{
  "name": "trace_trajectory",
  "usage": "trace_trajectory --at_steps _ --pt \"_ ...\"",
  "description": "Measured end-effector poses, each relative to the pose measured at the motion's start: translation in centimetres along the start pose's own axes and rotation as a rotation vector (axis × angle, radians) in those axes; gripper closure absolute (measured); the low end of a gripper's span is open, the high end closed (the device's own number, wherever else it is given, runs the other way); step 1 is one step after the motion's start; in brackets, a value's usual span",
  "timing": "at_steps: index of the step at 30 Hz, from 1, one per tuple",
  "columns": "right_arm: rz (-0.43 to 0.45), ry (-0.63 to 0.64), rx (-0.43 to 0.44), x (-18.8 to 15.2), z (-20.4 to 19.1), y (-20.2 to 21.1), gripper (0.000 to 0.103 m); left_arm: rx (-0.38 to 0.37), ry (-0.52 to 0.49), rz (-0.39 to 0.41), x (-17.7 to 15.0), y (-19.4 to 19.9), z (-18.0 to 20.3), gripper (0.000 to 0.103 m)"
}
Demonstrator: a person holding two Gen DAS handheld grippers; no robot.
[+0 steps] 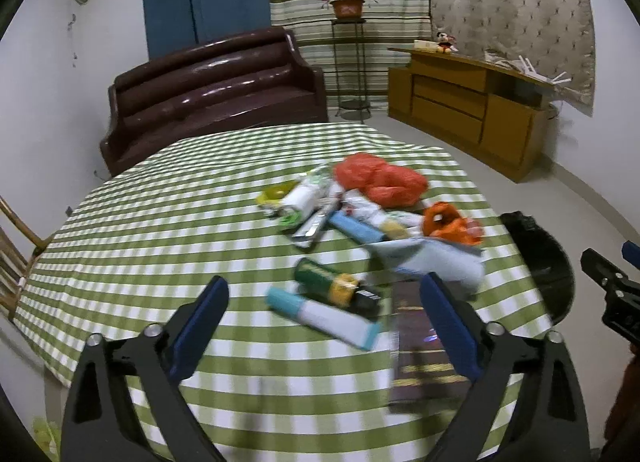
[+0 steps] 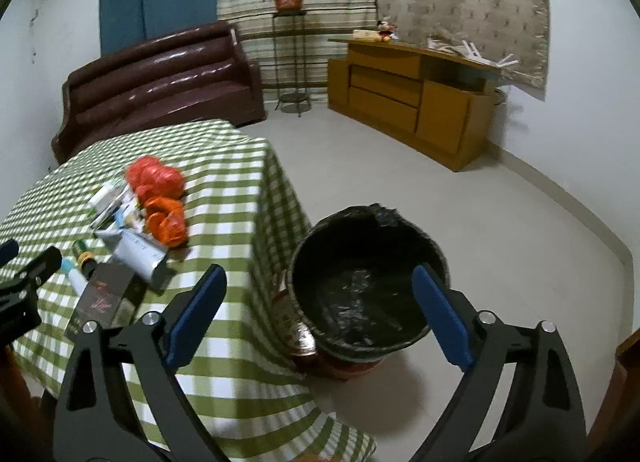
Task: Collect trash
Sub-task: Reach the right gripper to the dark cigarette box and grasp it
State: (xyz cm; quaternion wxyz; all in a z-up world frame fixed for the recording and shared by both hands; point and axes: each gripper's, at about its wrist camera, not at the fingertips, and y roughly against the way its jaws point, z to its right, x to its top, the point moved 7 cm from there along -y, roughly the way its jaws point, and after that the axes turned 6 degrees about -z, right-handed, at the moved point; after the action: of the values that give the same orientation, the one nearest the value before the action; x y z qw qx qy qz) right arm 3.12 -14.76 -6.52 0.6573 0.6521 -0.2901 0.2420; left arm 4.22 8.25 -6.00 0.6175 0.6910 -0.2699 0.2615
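Note:
A heap of trash lies on the green-checked table (image 1: 160, 222): a red plastic bag (image 1: 380, 178), an orange wrapper (image 1: 448, 222), a white and teal tube (image 1: 324, 316), a green can (image 1: 324, 282), a dark flat box (image 1: 424, 366) and a pale blue packet (image 1: 436, 262). My left gripper (image 1: 324, 286) hovers open above the tube and can, touching nothing. My right gripper (image 2: 320, 278) is open over the table's edge and the black-lined bin (image 2: 360, 282) on the floor. The same heap, with its red bag (image 2: 156, 178), shows at left in the right wrist view.
A brown sofa (image 1: 208, 90) stands behind the table, a plant stand (image 1: 348, 62) and a wooden cabinet (image 1: 464, 110) along the far wall. Pale floor (image 2: 480, 222) spreads around the bin. A wooden chair (image 1: 12, 254) sits at the table's left.

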Motion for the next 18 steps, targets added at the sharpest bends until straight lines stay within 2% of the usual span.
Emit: trace_trajectory --at_steps 1,2,4,12,14,16,18 --pt "-0.01 0.012 0.013 -0.1 -0.8 0.0 0.017 -0.005 -0.002 -0.01 -0.2 -0.2 -0.4 0.03" --pt "-0.014 0.021 0.02 -0.2 -1.4 -0.1 0.017 -0.019 0.0 -0.024 -0.3 -0.4 -0.8 0.034" --pt "-0.019 0.036 0.031 -0.3 -2.4 -0.1 0.017 -0.027 0.016 -0.048 -0.8 -0.8 -1.7 0.034" --pt "-0.046 0.101 0.091 -1.1 -8.2 0.1 0.017 0.019 0.009 -0.046 -1.7 -0.4 -4.7 0.033" --pt "-0.057 0.12 0.109 -1.4 -10.2 -0.1 0.019 0.028 0.012 -0.046 -2.0 -0.4 -5.6 0.031" --pt "-0.066 0.126 0.118 -1.4 -11.5 -0.2 0.027 0.036 0.015 -0.049 -2.2 -0.5 -6.4 0.031" --pt "-0.077 0.128 0.138 -1.6 -12.8 -0.3 0.028 0.044 0.017 -0.051 -2.5 -0.5 -7.2 0.03"
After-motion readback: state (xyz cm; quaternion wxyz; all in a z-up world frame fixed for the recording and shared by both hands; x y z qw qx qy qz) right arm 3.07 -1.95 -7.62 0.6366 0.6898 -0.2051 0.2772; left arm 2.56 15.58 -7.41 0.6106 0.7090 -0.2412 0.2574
